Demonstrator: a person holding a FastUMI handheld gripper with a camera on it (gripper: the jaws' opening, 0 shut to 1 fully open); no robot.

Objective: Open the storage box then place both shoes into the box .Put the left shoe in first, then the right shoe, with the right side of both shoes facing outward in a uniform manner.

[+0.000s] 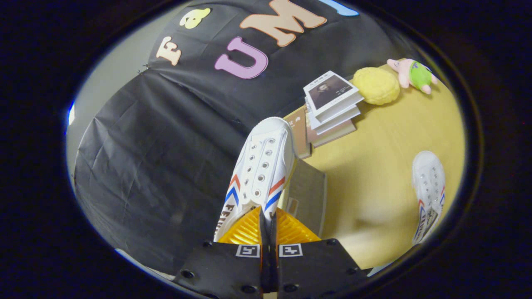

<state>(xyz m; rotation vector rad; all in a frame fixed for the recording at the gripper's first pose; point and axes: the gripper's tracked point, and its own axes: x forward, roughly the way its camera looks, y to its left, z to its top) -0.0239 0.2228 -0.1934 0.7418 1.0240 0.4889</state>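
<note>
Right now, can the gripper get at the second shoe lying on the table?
Probably not yet: the gripper is shut on the white shoe, so its fingers are occupied. The second shoe lies apart on the bare table, nothing covering it.

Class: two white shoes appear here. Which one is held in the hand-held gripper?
The shoe pinched between the hand-held gripper fingers, raised off the table. The other shoe lies apart on the wooden table.

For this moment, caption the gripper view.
Gripper shut on white shoe, lifted; second shoe lies on table.
</note>
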